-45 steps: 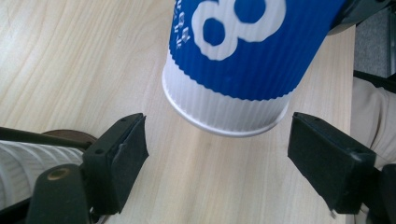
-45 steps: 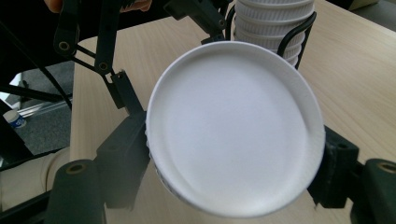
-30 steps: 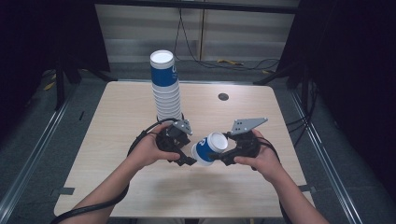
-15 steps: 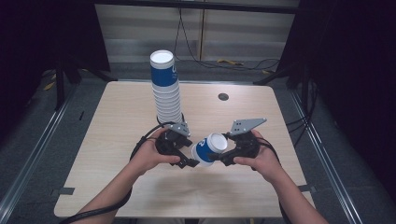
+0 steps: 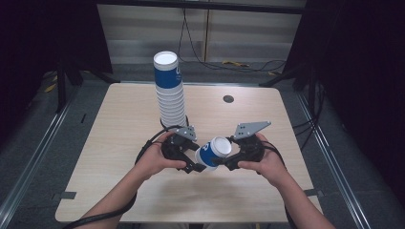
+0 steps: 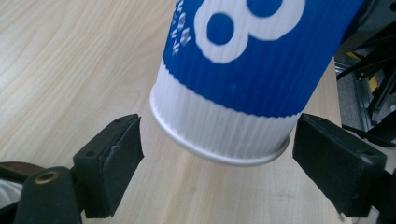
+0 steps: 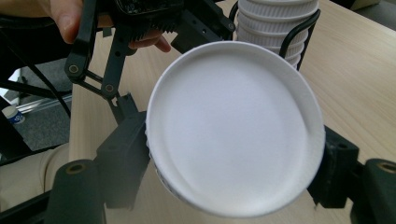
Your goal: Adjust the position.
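My right gripper (image 5: pixel 220 162) clenched the paper cup (image 5: pixel 212 151) while my left gripper (image 5: pixel 198 164) stood released beside it.

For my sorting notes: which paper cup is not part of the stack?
The tilted blue-and-white paper cup between both claws; the others sit nested in the upright stack behind.

the right gripper (image 7: pixel 233 182) is clamping a white ribbed paper cup (image 7: pixel 235 126) between its black jaws, base toward the camera. beyond, a hand (image 7: pixel 70 16) is holding the other black gripper (image 7: pixel 140 28) beside a stack of white cups (image 7: pixel 278 28) on the light wooden table (image 7: pixel 364 70).
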